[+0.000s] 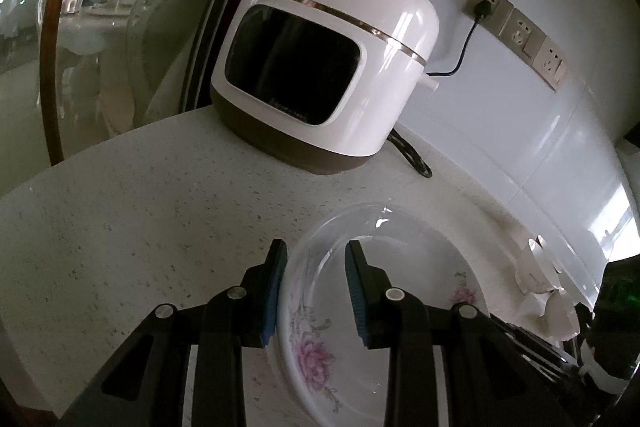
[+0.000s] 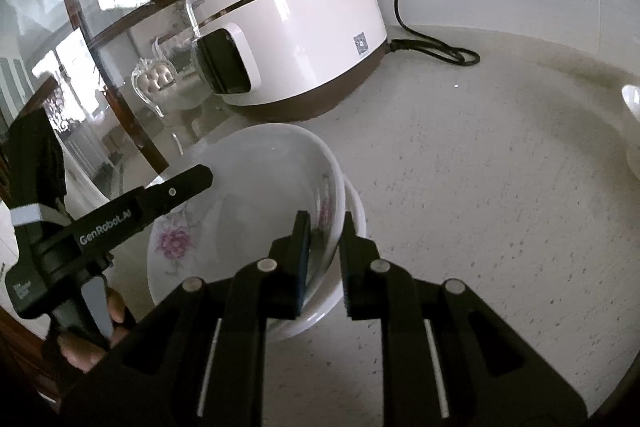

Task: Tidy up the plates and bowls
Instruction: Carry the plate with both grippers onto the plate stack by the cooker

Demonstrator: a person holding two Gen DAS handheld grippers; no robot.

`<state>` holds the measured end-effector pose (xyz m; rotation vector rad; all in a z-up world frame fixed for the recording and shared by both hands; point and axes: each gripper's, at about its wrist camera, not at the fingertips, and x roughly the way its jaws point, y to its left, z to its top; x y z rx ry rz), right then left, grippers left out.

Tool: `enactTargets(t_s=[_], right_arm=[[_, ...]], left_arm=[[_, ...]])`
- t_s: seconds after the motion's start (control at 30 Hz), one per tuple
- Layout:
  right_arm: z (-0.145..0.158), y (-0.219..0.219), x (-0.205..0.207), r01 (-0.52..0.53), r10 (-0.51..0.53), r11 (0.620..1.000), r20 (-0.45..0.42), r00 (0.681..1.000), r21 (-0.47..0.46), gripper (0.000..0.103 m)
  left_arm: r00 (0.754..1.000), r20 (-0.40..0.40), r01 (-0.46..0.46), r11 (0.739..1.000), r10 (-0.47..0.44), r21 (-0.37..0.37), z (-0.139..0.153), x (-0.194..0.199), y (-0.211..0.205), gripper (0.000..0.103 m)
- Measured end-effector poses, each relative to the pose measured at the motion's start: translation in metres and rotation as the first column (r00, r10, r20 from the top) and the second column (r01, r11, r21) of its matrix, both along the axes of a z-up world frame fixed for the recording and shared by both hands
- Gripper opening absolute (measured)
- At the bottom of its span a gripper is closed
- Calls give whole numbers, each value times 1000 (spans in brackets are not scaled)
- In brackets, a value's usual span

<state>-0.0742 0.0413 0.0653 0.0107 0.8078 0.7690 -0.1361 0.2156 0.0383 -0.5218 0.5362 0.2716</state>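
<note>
A white bowl with pink flowers (image 1: 404, 307) sits nested in a second white bowl (image 2: 352, 291) on the speckled counter (image 1: 140, 211). My left gripper (image 1: 316, 283) is open, its fingers straddling the bowl's left rim. In the right wrist view the flowered bowl (image 2: 256, 195) is tilted. My right gripper (image 2: 325, 259) has its pads on either side of that bowl's right rim, gripping it. The left gripper's body (image 2: 104, 219) shows at the left, held by a hand.
A white "thesuns" cooker (image 1: 324, 67) stands at the back by a glass cabinet door (image 1: 120, 27), its cord (image 2: 436, 47) on the counter. White cups (image 1: 540, 275) stand by the wall at the right. Wall sockets (image 1: 520, 31) are above.
</note>
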Motion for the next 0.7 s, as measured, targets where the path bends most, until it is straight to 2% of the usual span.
enactTargets(t_s=[0.23,0.43,0.57,0.7], right_arm=[[0,1,0,-9,9,1000,22,1000,-5,18],[-1,6,1,-11,12,1000,23,1000,-21,21],[0,10,-2,-34,35,999,29,999,-19,34],[0,11,-4,-35,37,999,43,998,-30,37]], left_arm=[[1000,-6,2,1000,-2,10,-2,2,1,30],[1000,-22,2,1000,-2,-29,-8,7,9,30],[1000,-30,4,999,-5,-40,-9,9,11,31],[999,-38,2,999,-4,-35,-9,11,11,31]])
